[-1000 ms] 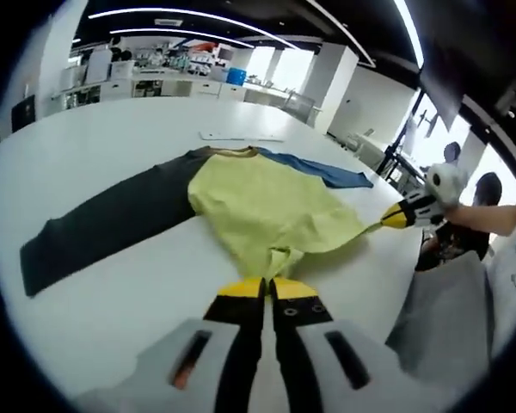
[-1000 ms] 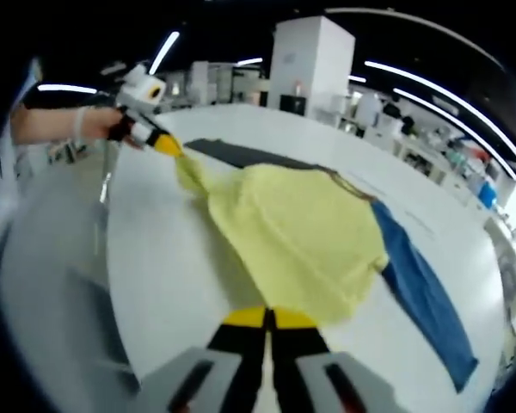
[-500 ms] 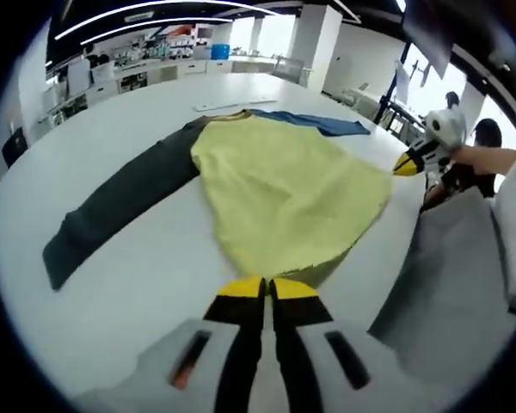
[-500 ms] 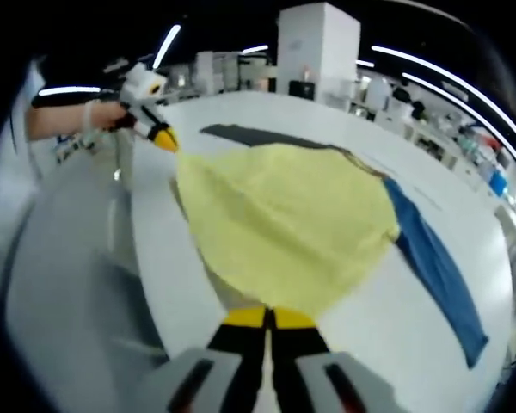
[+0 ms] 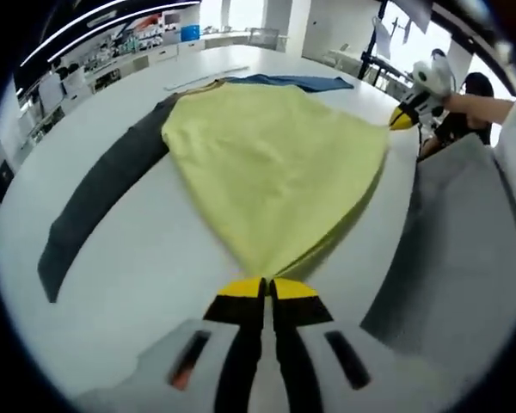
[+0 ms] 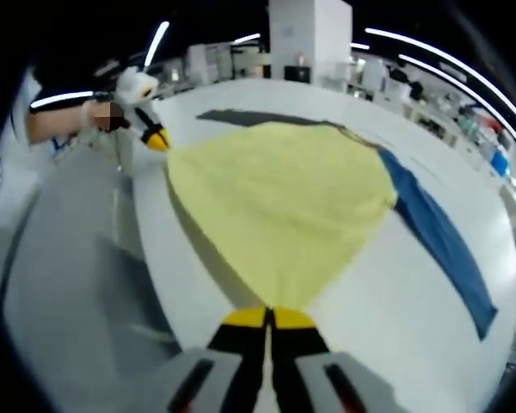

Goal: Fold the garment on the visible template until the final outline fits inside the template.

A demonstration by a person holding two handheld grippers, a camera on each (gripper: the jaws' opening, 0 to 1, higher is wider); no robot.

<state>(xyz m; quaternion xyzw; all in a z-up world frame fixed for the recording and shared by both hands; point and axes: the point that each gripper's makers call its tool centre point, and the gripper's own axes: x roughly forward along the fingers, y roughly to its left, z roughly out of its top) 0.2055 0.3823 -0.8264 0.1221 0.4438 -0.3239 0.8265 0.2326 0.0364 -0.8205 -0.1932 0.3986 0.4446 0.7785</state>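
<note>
left gripper (image 5: 267,288): jaws together, clamped on hem corner of yellow garment (image 5: 271,163) at lower centre | right gripper (image 6: 268,317): jaws together on other hem corner | garment spreads to upper centre over white table (image 5: 138,267), dark sleeve (image 5: 99,194) at left, blue sleeve (image 6: 439,232) at right

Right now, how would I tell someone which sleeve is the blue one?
Start at the white table and find the garment's yellow body, stretched between the two grippers. The blue sleeve lies flat along one side of it; the sleeve on the opposite side is dark grey, nearly black.
</note>
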